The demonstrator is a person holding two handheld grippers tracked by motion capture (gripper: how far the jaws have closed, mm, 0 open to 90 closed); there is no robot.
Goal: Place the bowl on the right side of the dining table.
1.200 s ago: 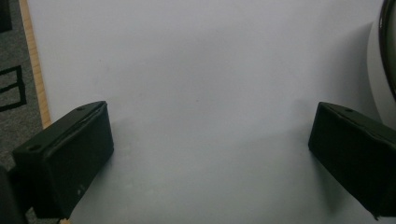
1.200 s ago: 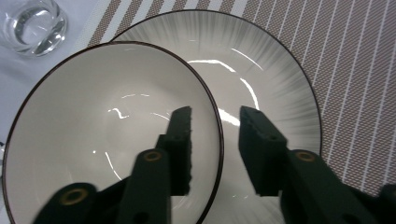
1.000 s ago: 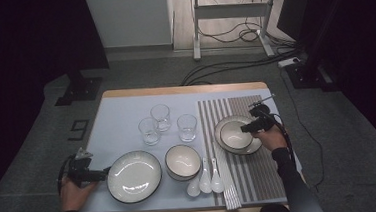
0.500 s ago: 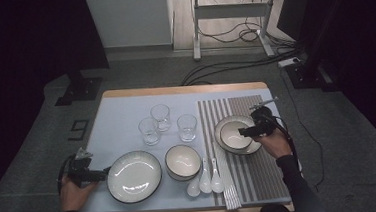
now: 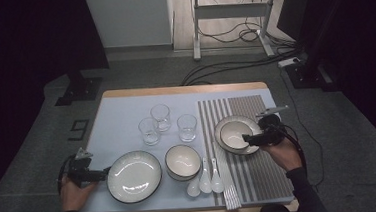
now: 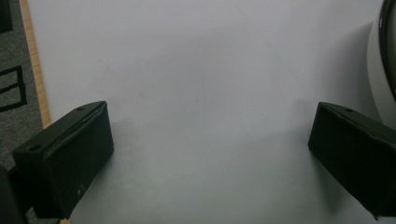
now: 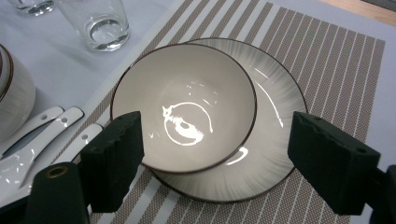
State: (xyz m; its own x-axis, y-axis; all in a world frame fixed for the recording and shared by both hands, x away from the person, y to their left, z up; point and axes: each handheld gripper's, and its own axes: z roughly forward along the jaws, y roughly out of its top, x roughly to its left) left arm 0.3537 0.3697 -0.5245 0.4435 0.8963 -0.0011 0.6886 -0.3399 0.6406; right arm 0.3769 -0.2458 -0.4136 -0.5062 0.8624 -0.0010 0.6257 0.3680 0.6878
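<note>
Three glasses, three spoons, two plates.

— What do we have ahead of our left gripper?

— We see its two black jaws standing wide apart, with nothing between them but the bare pale cloth under us.

— And at the edges?

— At the far right we catch the dark-rimmed curve of a white plate, just beyond the right-hand jaw. At the left runs the table's wooden edge, with grey floor past it.
</note>
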